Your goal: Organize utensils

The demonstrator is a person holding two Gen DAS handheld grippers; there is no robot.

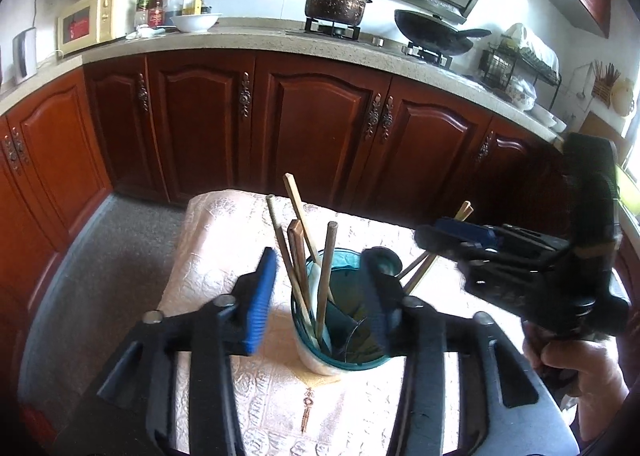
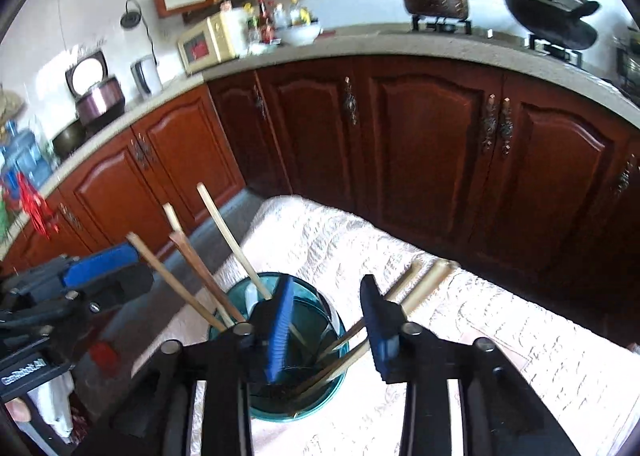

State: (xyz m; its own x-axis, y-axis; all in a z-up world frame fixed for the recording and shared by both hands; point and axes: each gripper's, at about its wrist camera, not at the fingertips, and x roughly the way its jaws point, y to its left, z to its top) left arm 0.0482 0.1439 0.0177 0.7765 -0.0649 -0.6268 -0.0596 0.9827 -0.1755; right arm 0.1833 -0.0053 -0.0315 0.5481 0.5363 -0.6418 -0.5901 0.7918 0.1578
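Observation:
A teal see-through cup (image 1: 344, 336) stands on a small table with a cream patterned cloth (image 1: 224, 256). Several wooden chopsticks (image 1: 298, 256) stand in it, leaning left and right. My left gripper (image 1: 320, 300) is open, its jaws on either side of the cup. My right gripper (image 2: 326, 328) is open just above the cup (image 2: 296, 396), with two chopsticks (image 2: 416, 296) leaning out between its fingers and others (image 2: 192, 276) leaning left. The right gripper also shows in the left wrist view (image 1: 448, 240), over the cup's right side. The left gripper shows at the left of the right wrist view (image 2: 108, 272).
Red-brown kitchen cabinets (image 1: 320, 127) under a stone counter (image 1: 248, 41) curve behind the table. On the counter are a microwave (image 1: 92, 21), bottles, a white bowl (image 1: 196, 21), a pot (image 1: 336, 5) and a wok (image 1: 436, 35) on the stove. Grey floor (image 1: 100, 276) lies left.

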